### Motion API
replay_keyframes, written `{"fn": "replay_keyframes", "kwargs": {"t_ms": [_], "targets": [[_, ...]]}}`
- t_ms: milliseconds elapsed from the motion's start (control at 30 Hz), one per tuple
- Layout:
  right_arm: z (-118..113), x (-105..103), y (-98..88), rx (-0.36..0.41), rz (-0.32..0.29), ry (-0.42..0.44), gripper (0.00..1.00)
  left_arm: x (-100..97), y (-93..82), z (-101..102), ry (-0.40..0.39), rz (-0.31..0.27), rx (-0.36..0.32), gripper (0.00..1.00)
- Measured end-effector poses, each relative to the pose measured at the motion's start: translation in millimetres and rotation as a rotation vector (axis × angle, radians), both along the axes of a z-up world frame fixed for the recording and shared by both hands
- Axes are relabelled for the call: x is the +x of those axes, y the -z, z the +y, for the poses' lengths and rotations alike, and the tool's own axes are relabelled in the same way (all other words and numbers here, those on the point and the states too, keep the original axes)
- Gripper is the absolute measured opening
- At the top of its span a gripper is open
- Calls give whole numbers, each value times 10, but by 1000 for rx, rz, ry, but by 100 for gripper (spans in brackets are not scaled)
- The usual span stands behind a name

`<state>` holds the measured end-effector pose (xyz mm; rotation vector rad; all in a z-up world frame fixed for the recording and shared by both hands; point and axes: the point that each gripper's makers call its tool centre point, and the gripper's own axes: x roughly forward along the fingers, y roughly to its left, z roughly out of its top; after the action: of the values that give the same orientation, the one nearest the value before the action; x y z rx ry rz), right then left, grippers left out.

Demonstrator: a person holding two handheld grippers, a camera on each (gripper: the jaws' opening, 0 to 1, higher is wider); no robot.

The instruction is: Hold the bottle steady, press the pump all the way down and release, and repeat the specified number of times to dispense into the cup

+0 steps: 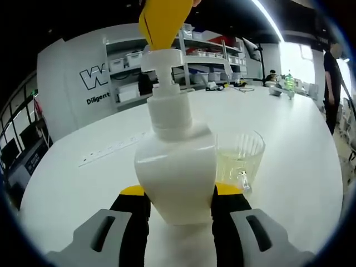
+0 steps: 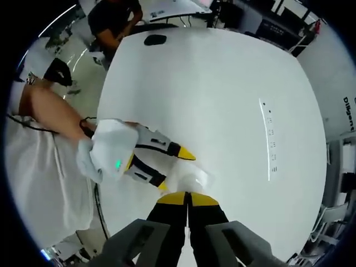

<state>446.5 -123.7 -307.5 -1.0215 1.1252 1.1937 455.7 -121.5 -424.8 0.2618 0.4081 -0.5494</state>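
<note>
A white pump bottle [image 1: 177,161] stands on the white table [image 1: 289,161], and my left gripper [image 1: 179,189] is shut on its lower body with a yellow-tipped jaw on each side. The yellow tip of my right gripper [image 1: 163,22] comes down from above and rests on the pump head [image 1: 161,58]; the stem under the head still shows. A clear cup [image 1: 239,158] with pale yellow liquid stands just right of the bottle, below the spout. In the right gripper view, my right gripper [image 2: 188,199] is shut and points down over the bottle [image 2: 194,179], which the left gripper [image 2: 177,169] clasps.
A flat power strip [image 1: 111,149] lies on the table to the left. Shelves with bins [image 1: 189,55] line the back wall. Small items [image 1: 281,86] sit at the table's far end, where a person [image 1: 334,72] stands. A bare arm [image 2: 53,108] shows.
</note>
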Motion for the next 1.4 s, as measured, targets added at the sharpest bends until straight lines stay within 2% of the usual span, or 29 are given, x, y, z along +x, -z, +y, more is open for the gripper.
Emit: {"fn": "replay_keyframes", "kwargs": {"t_ms": [467, 600, 633, 667, 700, 733, 800, 867, 933, 1100, 1200, 1300, 1367, 1400], "targets": [[-6, 12, -38, 53, 22, 14, 0, -4, 7, -3, -3, 1, 0, 41], [-3, 56, -39, 68, 8, 8, 3, -5, 4, -3, -6, 1, -3, 41], [-10, 68, -46, 70, 4, 10, 8, -5, 5, -2, -6, 1, -1, 41], [11, -31, -52, 90, 68, 66, 14, -2, 4, -3, -5, 0, -3, 41], [26, -41, -67, 98, 72, 58, 22, -2, 7, -2, -7, 2, -3, 41], [24, -61, -69, 97, 73, 36, 24, -2, 4, -1, -6, 0, 0, 41], [-3, -15, -82, 98, 34, 18, 22, -1, 3, 1, -8, 1, -1, 41], [32, -46, -107, 129, 75, 49, 26, -2, 3, 0, -8, 1, -2, 41], [14, -56, -116, 134, 74, 56, 29, -2, 2, 0, -10, 0, -4, 41], [72, -233, -147, 195, 139, 95, 51, -6, 2, 2, -12, 0, -6, 41], [65, -264, -160, 204, 146, 114, 55, -7, 2, 1, -11, 0, -3, 41], [57, -271, -155, 213, 143, 93, 61, -5, 5, 2, -9, -1, -2, 41], [72, -288, -166, 241, 159, 101, 69, -5, 7, 2, -9, -1, -2, 41], [93, -326, -178, 283, 158, 83, 72, -11, 5, 2, -11, -2, -4, 41]]}}
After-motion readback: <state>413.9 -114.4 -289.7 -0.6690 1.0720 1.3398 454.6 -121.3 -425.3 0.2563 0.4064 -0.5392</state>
